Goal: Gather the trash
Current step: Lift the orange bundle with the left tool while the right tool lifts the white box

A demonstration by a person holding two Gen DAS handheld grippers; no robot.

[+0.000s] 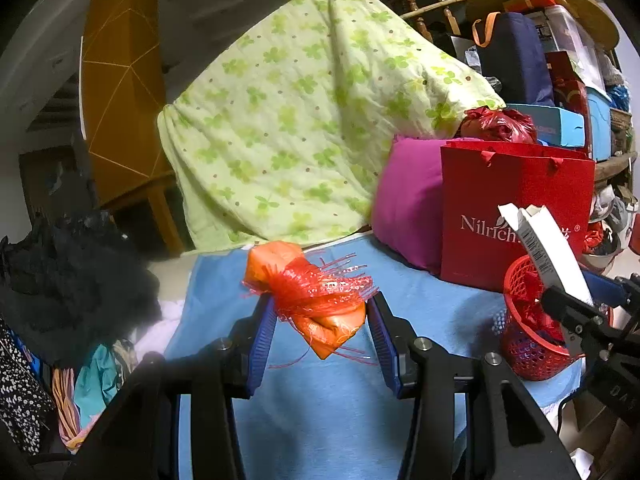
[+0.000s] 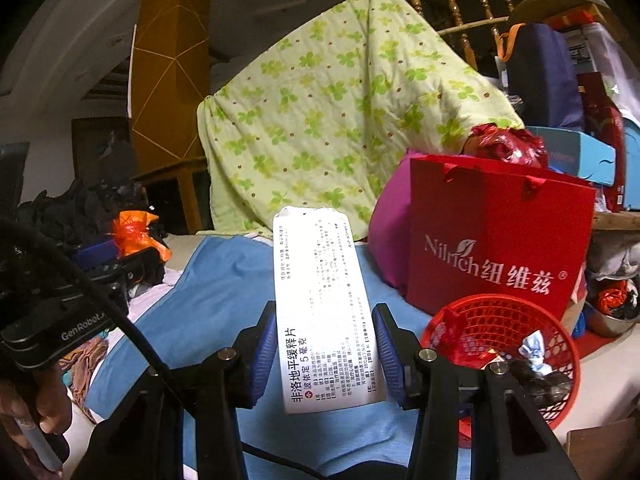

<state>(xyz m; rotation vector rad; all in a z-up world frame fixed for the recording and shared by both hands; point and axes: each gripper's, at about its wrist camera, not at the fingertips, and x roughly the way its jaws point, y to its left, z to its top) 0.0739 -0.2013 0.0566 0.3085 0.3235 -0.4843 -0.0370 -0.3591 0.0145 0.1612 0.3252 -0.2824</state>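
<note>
My left gripper (image 1: 320, 314) is shut on a crumpled orange plastic wrapper tangled in red mesh netting (image 1: 316, 300), held above the blue cloth (image 1: 320, 408). The same wrapper (image 2: 136, 236) shows at the left of the right wrist view. My right gripper (image 2: 324, 346) is shut on a flattened white medicine box (image 2: 324, 312) with printed text, standing upright between the blue pads (image 2: 262, 356). The box (image 1: 548, 252) also shows at the right of the left wrist view. A red mesh basket (image 2: 504, 352) with bits of trash inside sits just right of the right gripper, and the basket (image 1: 528, 328) lies partly behind it.
A red paper bag (image 2: 496, 248) stands behind the basket, beside a magenta pillow (image 2: 390, 240). A green clover quilt (image 2: 336, 120) hangs over a wooden railing. Dark clothes (image 1: 68, 276) are heaped at the left. Boxes and bags (image 1: 560, 80) pile up at the far right.
</note>
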